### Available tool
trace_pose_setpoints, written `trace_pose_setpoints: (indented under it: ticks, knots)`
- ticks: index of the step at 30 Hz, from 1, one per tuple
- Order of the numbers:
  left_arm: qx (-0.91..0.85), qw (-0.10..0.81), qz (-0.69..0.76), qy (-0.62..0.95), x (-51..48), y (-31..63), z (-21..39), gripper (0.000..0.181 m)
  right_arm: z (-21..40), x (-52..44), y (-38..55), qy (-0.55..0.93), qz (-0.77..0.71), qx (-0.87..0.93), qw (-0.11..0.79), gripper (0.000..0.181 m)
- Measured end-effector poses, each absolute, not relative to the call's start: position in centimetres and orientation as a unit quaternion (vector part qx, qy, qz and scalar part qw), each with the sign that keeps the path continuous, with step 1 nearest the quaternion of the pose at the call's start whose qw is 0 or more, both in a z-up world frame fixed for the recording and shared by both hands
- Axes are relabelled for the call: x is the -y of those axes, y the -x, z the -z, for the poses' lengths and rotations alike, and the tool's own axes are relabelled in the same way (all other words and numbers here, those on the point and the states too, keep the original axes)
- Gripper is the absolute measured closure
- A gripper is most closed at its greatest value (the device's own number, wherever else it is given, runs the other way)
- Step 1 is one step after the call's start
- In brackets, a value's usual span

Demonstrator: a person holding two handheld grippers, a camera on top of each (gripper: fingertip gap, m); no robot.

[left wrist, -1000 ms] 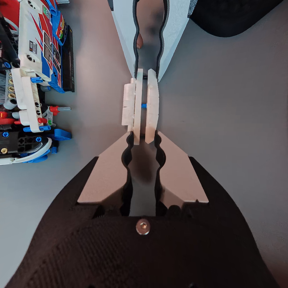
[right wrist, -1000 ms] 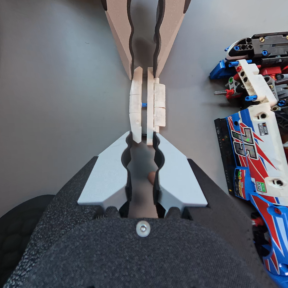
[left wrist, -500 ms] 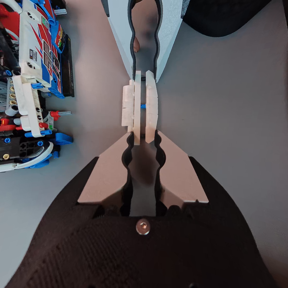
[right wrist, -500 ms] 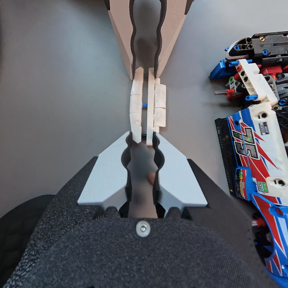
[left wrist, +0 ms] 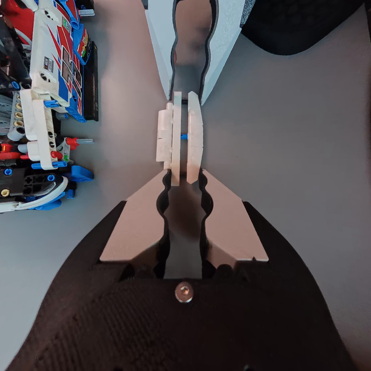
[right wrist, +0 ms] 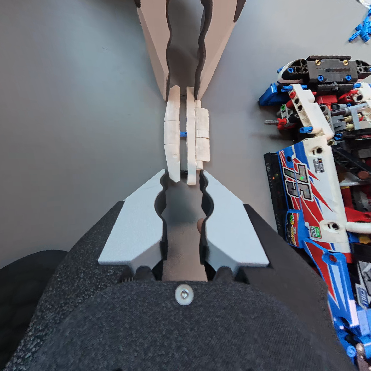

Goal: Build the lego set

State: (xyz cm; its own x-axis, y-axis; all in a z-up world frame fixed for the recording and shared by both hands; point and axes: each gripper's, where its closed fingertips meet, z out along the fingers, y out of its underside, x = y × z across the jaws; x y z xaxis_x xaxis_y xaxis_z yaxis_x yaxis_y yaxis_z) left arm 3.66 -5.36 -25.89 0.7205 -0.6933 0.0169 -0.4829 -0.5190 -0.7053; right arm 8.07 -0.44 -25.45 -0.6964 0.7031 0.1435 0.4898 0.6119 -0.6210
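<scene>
Grey tabletop fills both views. Centre frame, the white panel pair (left wrist: 180, 138), joined by a blue pin (left wrist: 183, 136), is pinched at opposite ends by the left gripper (left wrist: 183, 176) and right gripper (right wrist: 183, 176), both nearly closed. Since a second ago their gap looks unchanged: seating unfinished. Race car model (right wrist: 321, 160) lies at right.
</scene>
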Motion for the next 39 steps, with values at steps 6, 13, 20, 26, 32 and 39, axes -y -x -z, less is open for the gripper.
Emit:
trace_pose_setpoints:
  ticks: [6, 13, 20, 26, 32, 39]
  knots:
    - [-0.338, 0.348, 0.148, 0.862, 5.7, -3.6, 25.9, 0.153, 24.5, 2.6, -7.0, 0.302, -0.254, 0.889, 0.234, 0.146]
    - [-0.339, 0.347, 0.139, 0.864, 6.2, -4.3, 25.8, 0.156, 25.4, 3.8, -7.1, 0.303, -0.224, 0.903, 0.207, 0.159]
    - [-0.349, 0.345, 0.144, 0.859, 6.8, -4.5, 25.8, 0.15, 25.8, 4.3, -7.1, 0.313, -0.235, 0.906, 0.161, 0.168]
    - [-0.335, 0.367, 0.15, 0.855, 6.7, -3.6, 25.1, 0.148, 25.6, 4.4, -9.4, 0.304, -0.252, 0.912, 0.112, 0.169]
    - [-0.349, 0.393, 0.146, 0.838, 6.6, -3.7, 24.1, 0.147, 22.4, 5.1, -10.5, 0.327, -0.367, 0.862, 0.123, 0.169]
    - [-0.338, 0.594, 0.248, 0.686, 6.7, -8.4, 14.6, 0.148, 13.9, 7.7, -9.7, 0.31, -0.665, 0.675, 0.084, 0.169]
